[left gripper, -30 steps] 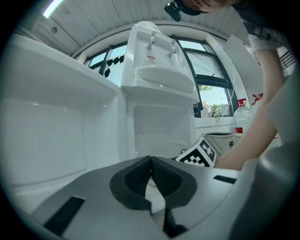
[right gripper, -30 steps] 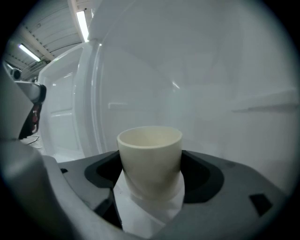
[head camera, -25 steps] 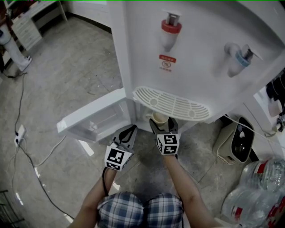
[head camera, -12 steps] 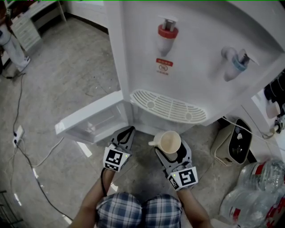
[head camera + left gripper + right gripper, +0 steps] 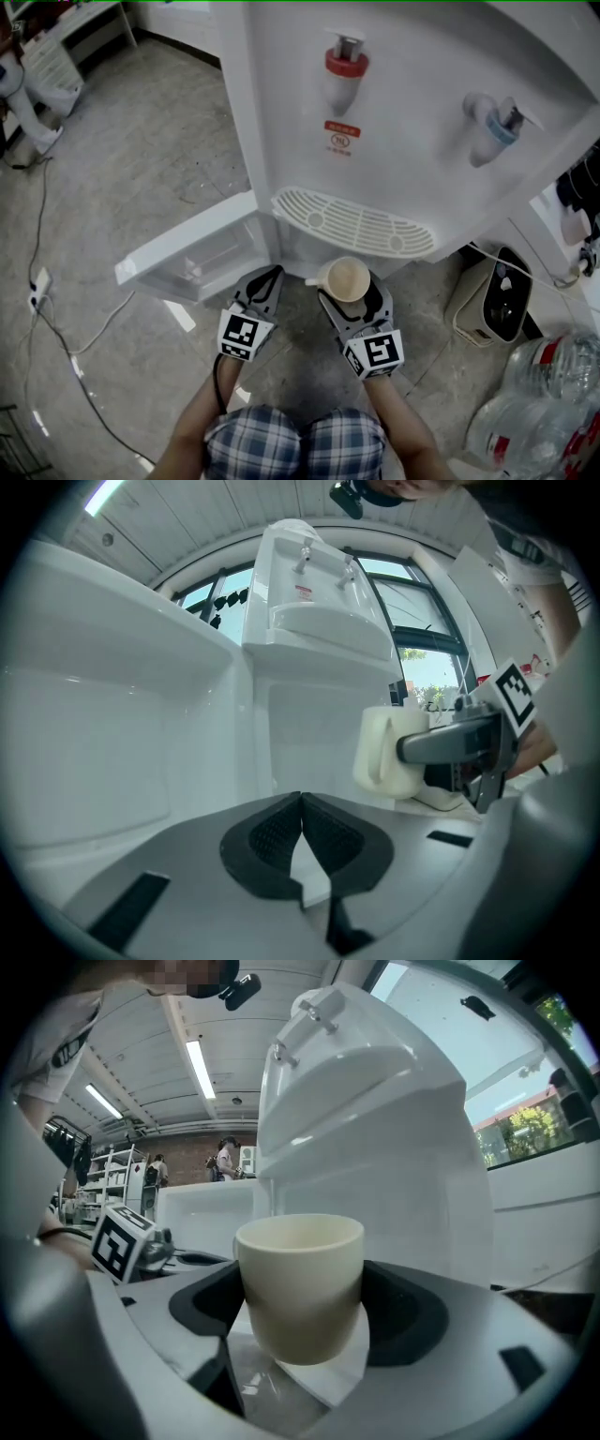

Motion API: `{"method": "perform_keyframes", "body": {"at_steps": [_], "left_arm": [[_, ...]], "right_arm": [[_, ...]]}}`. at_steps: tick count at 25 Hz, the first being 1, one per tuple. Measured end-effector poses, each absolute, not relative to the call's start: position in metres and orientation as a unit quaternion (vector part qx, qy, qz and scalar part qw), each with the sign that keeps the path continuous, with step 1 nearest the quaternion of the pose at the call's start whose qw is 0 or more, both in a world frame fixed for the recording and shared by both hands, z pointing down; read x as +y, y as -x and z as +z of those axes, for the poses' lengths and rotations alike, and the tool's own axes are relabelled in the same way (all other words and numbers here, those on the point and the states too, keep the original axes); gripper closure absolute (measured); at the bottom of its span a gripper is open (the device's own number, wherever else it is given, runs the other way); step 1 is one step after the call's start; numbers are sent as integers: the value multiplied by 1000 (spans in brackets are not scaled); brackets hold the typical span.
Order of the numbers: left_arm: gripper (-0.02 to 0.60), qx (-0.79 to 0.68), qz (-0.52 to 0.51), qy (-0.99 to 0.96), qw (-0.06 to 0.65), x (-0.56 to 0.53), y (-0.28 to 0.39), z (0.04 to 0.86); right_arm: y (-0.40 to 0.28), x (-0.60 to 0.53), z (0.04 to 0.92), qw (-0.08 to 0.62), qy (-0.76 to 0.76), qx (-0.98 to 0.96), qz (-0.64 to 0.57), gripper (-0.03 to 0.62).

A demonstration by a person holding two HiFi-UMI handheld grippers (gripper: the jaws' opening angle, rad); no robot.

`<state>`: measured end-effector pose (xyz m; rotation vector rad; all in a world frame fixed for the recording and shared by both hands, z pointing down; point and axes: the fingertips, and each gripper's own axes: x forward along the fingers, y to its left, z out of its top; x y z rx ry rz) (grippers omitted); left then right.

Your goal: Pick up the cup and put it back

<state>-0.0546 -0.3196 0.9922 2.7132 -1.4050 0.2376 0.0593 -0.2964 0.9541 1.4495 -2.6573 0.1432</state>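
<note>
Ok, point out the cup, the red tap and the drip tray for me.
cup (image 5: 348,278): head view, inside of its open mouth.
red tap (image 5: 346,66): head view, on the red collar.
drip tray (image 5: 356,225): head view, middle of the slotted grille.

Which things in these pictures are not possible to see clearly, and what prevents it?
- Print on the red label: head view, too small.
- Cabinet shelf below the drip tray: head view, hidden by the tray.
- Inner bottom of the cup: right gripper view, hidden by its own wall.
- Water bottles: head view, cut off by the right edge.
</note>
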Motion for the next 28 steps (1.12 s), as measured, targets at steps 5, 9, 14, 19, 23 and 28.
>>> {"method": "perform_keyframes", "body": {"at_steps": [5,9,14,19,23,28], "left_arm": [[556,-459,81,-884,39,-318,58,994],[555,-455,79,-886,44,-316,54,997],[556,-450,80,-888,45,-316,53,996],[555,-449,83,-889,48,-315,52,999],[556,-448,85,-889,47,-315,52,999],[555,-450,87,-887,45,-312,53,999]], "right_arm": [[-60,-341,989,68,-507,-858,56,191],[-64,-376,1011,86,-531,-841,60,191],[-62,-413,1047,117,-547,-825,75,191],[-65,-434,1081,139,-562,-810,92,191],[-69,-433,1099,157,-564,-805,102,189],[-67,-425,1101,129,-559,-810,123,92]]}}
